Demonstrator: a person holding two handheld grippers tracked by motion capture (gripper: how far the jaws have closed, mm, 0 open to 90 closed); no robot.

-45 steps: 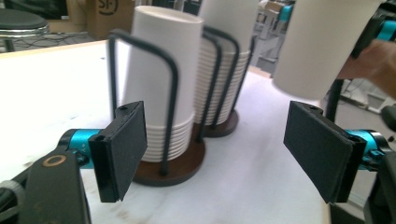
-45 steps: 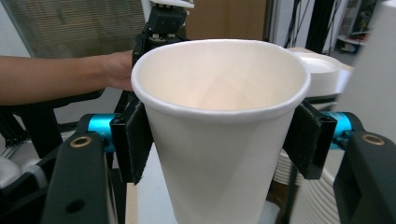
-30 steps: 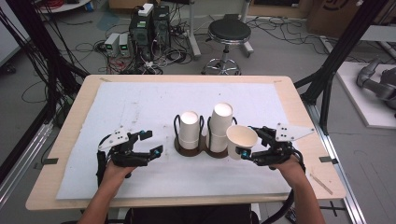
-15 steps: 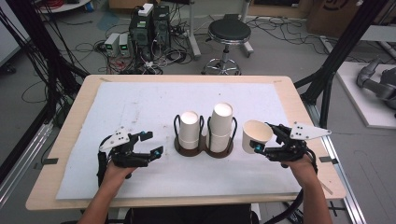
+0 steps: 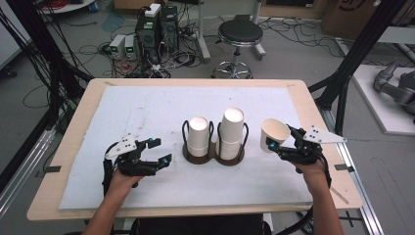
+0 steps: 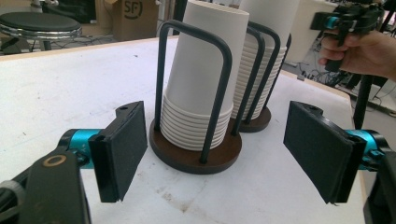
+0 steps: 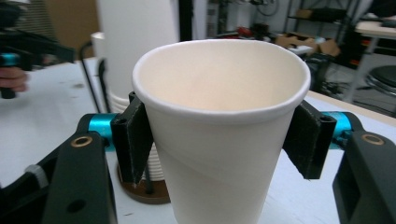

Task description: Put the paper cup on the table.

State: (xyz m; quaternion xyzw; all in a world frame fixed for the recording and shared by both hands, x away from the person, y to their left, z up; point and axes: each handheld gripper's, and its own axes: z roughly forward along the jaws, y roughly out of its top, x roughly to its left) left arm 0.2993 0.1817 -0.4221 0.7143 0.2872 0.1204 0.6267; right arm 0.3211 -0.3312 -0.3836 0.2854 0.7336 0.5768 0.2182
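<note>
Nearest in the right gripper view: a paper cup [image 7: 219,135] pinched between the jaws of the right gripper [image 5: 274,146], mouth up, carried off the table, just right of the taller stack [image 5: 231,133] and apart from it. Farther left, the left gripper [image 5: 159,151] spread wide, holding nothing, low over the white mat [image 5: 147,110] and aimed at the shorter stack [image 5: 198,137].

Risks, as a judgement: thin wall likely to buckle under a hard squeeze, or to slip out under a light one; cup tilted in the high view, so a careless swing could knock the taller stack or the wire holder [image 5: 213,155].

Seen from the left gripper view: nested rims at the foot of the stacks and the dark wooden base [image 6: 196,151], hard to make out from above. Seen from the high view: spacing between cup, stacks and table edge [image 5: 323,127], beyond that a stool [image 5: 240,34] and computers [image 5: 156,27] on the floor.
</note>
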